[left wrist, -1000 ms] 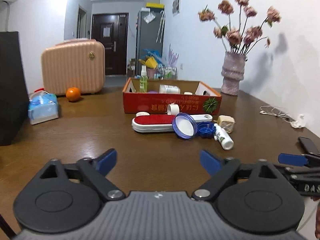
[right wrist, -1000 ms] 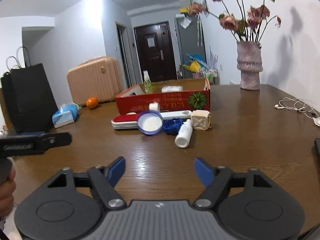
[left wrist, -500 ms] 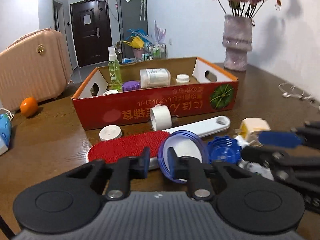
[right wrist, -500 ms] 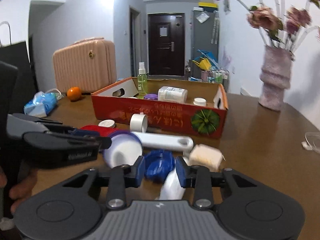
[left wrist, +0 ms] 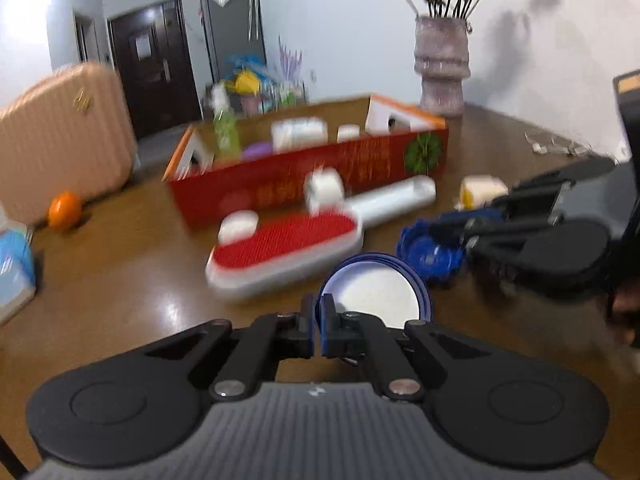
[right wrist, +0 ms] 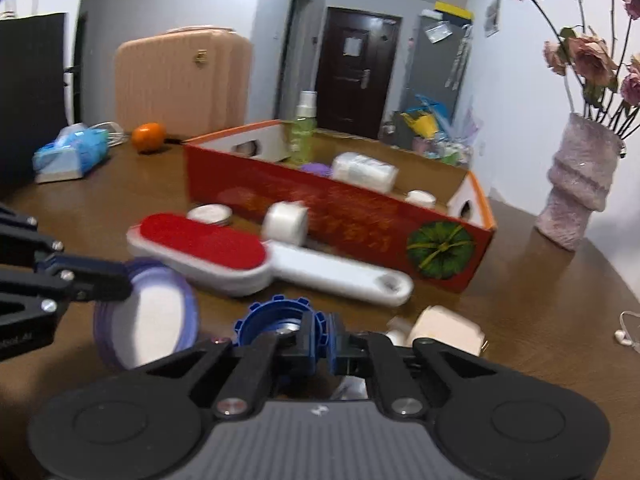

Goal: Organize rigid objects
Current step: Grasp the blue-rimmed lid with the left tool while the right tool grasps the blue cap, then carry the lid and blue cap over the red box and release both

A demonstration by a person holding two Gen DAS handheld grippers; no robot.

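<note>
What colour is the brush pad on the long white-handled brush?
Red; the brush pad shows best in the right wrist view.

Pink suitcase (right wrist: 182, 80), orange (right wrist: 149, 136), tissue pack (right wrist: 72, 154), vase w/ flowers (left wrist: 440, 68), dark door (right wrist: 356, 68)

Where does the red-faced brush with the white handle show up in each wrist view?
Left wrist view: the red-faced brush lies centre frame, just beyond the left gripper, in front of the red box.
Right wrist view: the brush sits left of centre, handle running right along the box.
Shared landmark: the green roundel on the box front.
</note>
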